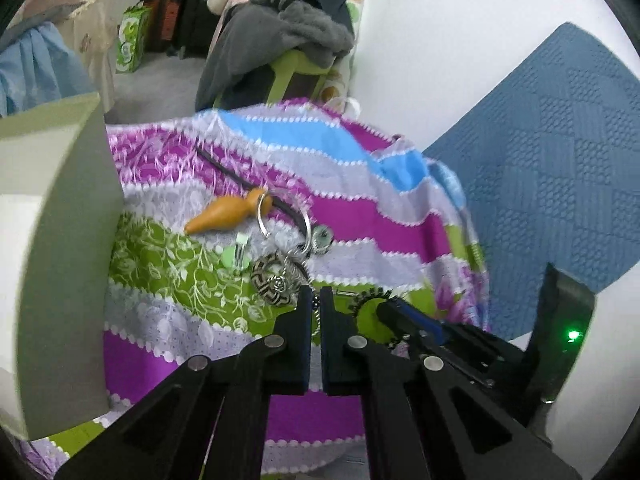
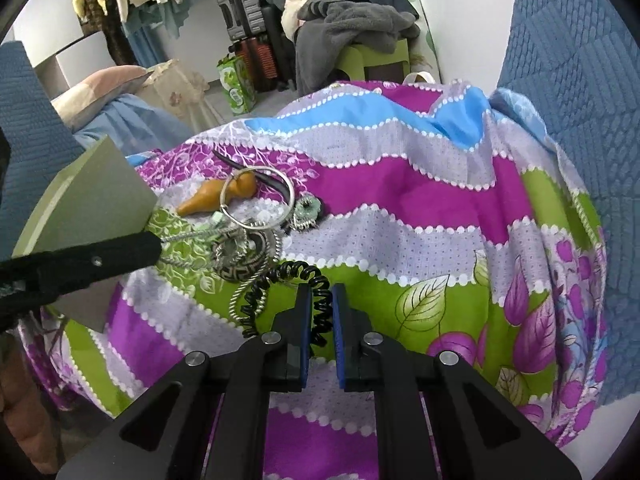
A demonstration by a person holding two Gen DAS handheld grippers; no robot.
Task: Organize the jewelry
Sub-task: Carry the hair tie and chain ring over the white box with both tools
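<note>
A heap of jewelry lies on a patterned cloth [image 2: 400, 208]: an orange gourd pendant [image 2: 216, 198], a silver bangle [image 2: 260, 196], a black patterned round pendant [image 1: 274, 282], a green charm [image 1: 322, 238] and a silver rope chain [image 2: 248, 300]. My right gripper [image 2: 321, 300] is shut on a black coiled band [image 2: 316, 296] at the heap's near edge. My left gripper [image 1: 315, 300] is shut on a thin silver chain [image 1: 316, 312] beside the round pendant. The left gripper's finger [image 2: 120, 252] shows in the right wrist view. The black coiled band also shows in the left wrist view [image 1: 372, 300].
A grey-green box [image 1: 68, 240] stands at the left of the cloth, also in the right wrist view [image 2: 100, 192]. A blue textured mat [image 1: 560, 168] lies to the right on the white surface. Clothes on a green stool [image 2: 360, 24] and suitcases stand behind.
</note>
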